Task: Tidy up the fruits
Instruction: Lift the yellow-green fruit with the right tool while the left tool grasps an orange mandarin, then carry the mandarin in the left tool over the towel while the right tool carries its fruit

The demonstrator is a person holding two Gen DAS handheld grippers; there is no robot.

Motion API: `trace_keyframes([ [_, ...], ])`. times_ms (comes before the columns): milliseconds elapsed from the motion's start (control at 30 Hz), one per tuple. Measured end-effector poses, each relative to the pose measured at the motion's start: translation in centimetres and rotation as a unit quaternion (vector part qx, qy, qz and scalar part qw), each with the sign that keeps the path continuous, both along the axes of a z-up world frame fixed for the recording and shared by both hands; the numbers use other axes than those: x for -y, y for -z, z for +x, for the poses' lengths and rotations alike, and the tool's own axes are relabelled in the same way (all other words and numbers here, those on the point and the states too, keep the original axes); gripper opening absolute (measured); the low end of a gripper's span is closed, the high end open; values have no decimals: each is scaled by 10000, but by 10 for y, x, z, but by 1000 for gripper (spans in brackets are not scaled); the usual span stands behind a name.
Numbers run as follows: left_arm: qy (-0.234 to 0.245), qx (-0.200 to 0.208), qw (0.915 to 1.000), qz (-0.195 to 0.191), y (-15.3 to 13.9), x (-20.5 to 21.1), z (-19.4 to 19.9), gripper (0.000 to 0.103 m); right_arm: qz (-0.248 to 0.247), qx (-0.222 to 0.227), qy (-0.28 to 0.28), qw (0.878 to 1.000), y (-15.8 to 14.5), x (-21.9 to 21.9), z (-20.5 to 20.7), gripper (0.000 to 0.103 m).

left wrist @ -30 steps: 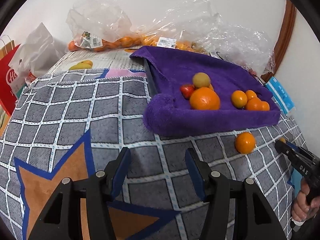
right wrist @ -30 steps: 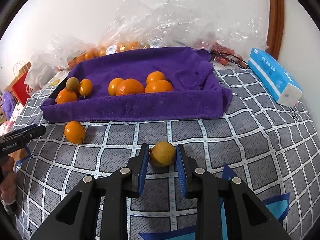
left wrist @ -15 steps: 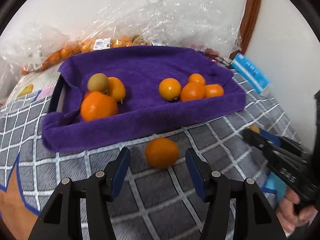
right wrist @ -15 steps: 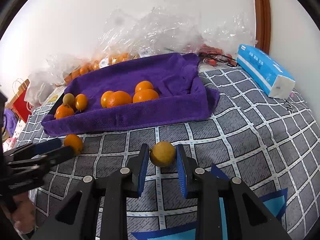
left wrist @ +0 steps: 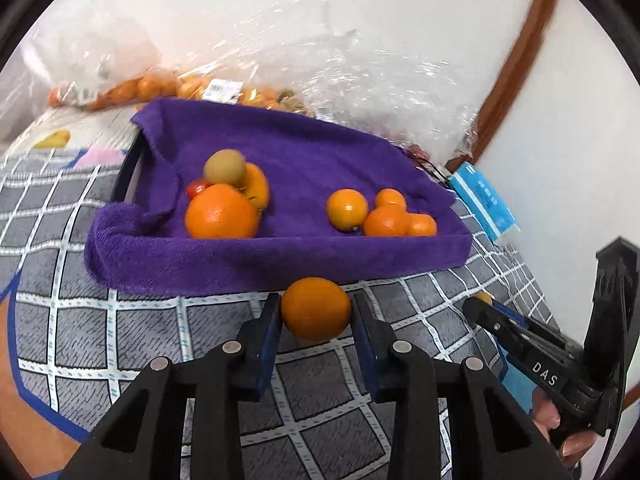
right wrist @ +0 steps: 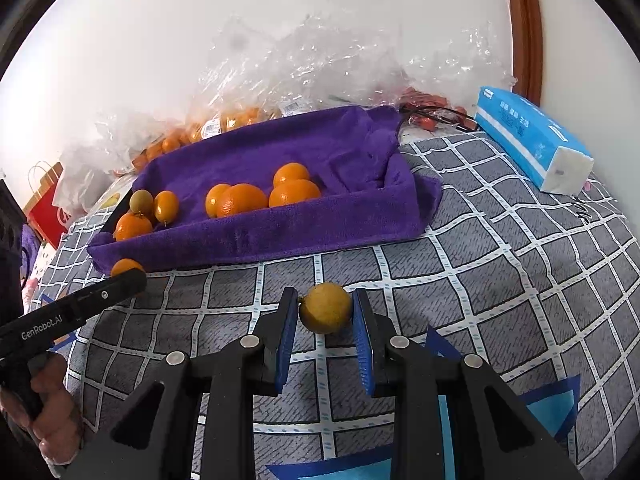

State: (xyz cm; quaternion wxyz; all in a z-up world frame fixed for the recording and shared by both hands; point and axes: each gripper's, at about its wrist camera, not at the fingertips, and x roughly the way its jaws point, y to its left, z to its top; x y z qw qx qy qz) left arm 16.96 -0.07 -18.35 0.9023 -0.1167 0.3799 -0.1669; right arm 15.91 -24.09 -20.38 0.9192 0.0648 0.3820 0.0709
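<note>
Two hand-held grippers reach level over the checked tabletop (right wrist: 500, 264) toward the purple towel-lined tray (left wrist: 280, 256). Left hand-held gripper (left wrist: 316, 316) clamps an orange (left wrist: 316, 308) just before the tray; right hand-held gripper (right wrist: 326, 312) pinches a yellow fruit (right wrist: 326, 307).

- Surface: bed or table, can't tell which, under a grey quilted cover (right wrist: 500, 264) with white grid lines and blue star shapes.
- Purple towel-lined tray (right wrist: 280, 232) at the middle, toward the far edge.
- Clear plastic bags of small oranges (left wrist: 132, 88) along the far edge.
- Blue tissue pack (right wrist: 532, 140) at the far right corner.
- Red paper bag (right wrist: 46, 208) past the left edge.
</note>
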Motion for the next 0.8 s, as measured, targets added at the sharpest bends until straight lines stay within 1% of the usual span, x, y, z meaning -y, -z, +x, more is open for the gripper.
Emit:
trace_keyframes([
  [100,7,97,10000,17,-3,2,-2,33,35,55,-17,10000,-1,0,-2,27],
  [200,-98,186,9998,18,-5,-2,-5,33,121,55,-10,9999,-1,3,-2,27],
  [400,-265,576,9976,292,-17,2,-17,33,199,93,-33,9998,-1,4,-2,27],
  [633,-602,548,9957,453,-18,-2,-15,33,196,164,-142,9996,-3,0,-4,27],
  [800,-714,649,9933,642,-21,1,-19,33,224,204,-207,9993,-4,-2,-5,27],
])
